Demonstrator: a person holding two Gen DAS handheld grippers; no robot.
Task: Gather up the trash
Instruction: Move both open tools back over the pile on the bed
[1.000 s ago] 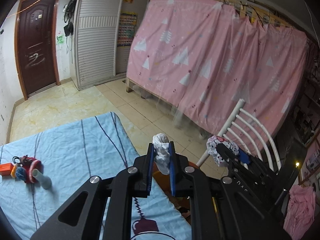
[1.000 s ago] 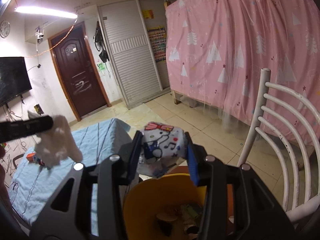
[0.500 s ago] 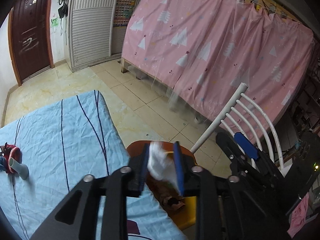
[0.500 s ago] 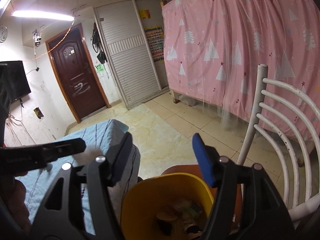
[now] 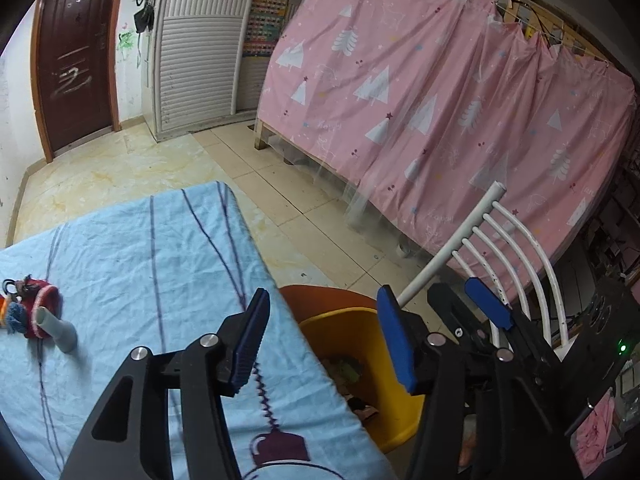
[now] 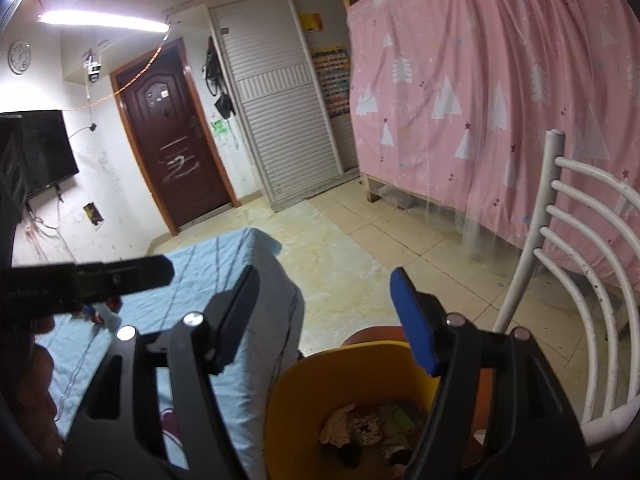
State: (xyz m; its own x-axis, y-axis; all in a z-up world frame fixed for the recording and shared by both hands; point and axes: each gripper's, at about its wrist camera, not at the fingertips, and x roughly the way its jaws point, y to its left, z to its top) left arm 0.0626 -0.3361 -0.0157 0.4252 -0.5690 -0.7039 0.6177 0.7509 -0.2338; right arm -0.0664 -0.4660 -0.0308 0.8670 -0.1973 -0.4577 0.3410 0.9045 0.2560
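On the blue striped cloth of the surface [image 5: 120,264], well to the left of the yellow bin [image 5: 348,332], lies a small cluster: a red knitted piece [image 5: 40,300] with a grey tube-shaped thing [image 5: 60,328] resting against it and something orange and blue at the very edge, too cut off to name. Whether any of this counts as trash I cannot tell. If it does, the knitted piece looks soft and light and should be pinched across its bunched middle, while the tube looks stiff, smooth and apt to roll, so it is best taken across its narrow shaft.

The left claw [image 5: 324,340] hangs over the surface's edge just left of the bin, its jaws opening, with nothing between them. The bin stands on the floor tight against the surface's side, with an orange-brown stool seat [image 5: 320,296] just behind it. Inside, seen from the right wrist, lie crumpled papers and wrappers [image 6: 368,428]: light, limp scraps that would crush in a grip and drop freely.

The right claw [image 6: 324,312] is directly above the bin [image 6: 340,364], jaws opening wider and empty. Right of the bin stands a white metal chair back [image 6: 568,248].
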